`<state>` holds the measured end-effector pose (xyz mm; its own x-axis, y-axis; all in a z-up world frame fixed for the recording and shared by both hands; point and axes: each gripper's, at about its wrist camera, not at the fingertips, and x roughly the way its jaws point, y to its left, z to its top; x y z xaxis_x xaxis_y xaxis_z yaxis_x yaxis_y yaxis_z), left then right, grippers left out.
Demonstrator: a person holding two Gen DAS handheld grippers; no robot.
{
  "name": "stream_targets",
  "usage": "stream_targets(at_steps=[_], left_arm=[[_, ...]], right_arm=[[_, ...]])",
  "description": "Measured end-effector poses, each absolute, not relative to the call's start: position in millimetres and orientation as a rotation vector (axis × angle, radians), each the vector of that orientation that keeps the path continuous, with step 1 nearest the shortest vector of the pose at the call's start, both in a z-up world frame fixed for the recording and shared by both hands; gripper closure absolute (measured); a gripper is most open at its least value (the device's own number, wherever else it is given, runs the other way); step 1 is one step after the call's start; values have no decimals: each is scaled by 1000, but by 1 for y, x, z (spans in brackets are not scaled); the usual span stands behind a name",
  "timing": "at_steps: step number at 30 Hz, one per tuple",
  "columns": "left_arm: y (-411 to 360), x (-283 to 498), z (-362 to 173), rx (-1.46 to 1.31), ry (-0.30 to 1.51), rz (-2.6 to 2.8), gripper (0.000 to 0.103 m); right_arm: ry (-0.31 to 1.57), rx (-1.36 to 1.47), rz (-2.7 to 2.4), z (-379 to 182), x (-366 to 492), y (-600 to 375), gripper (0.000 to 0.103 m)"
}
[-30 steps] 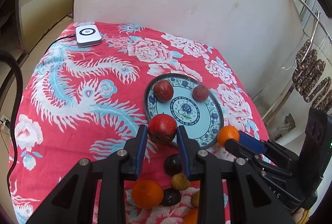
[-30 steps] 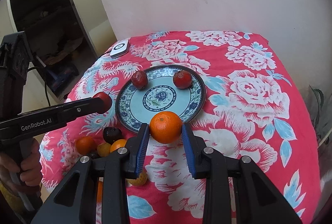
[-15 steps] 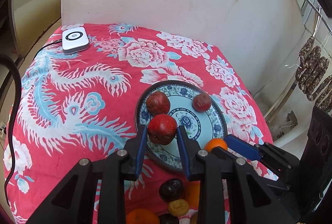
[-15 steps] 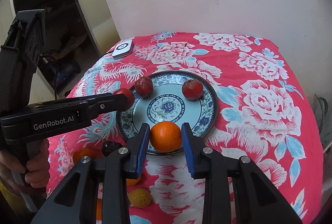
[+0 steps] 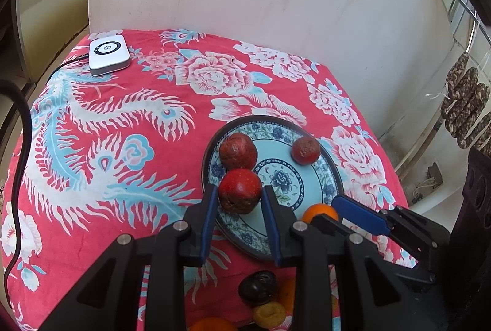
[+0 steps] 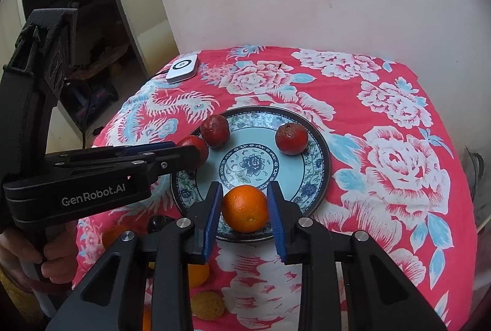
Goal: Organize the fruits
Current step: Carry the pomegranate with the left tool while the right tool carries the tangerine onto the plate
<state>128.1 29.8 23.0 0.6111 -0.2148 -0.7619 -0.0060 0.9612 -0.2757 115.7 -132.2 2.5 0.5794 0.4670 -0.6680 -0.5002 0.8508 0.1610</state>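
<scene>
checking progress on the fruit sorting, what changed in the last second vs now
Both grippers carried their fruit forward over the plate: the left gripper brought its red fruit from the near rim to beside the left red fruit already on the plate, and the right gripper brought its orange from over the cloth to the near rim. Nothing was let go. The two red fruits on the plate, the loose fruit pile and the white device stayed put.

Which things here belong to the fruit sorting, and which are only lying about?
Job: left gripper holding red fruit; right gripper holding orange; plate; loose fruits.
Lying about: white device; black cable.
</scene>
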Motion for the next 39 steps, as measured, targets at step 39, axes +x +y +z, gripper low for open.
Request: stream_targets(at_steps=[39], left_arm=[[23,145,26,-212,902,-154,72]], right_arm=[[748,-147,625,-1,149,-104,68]])
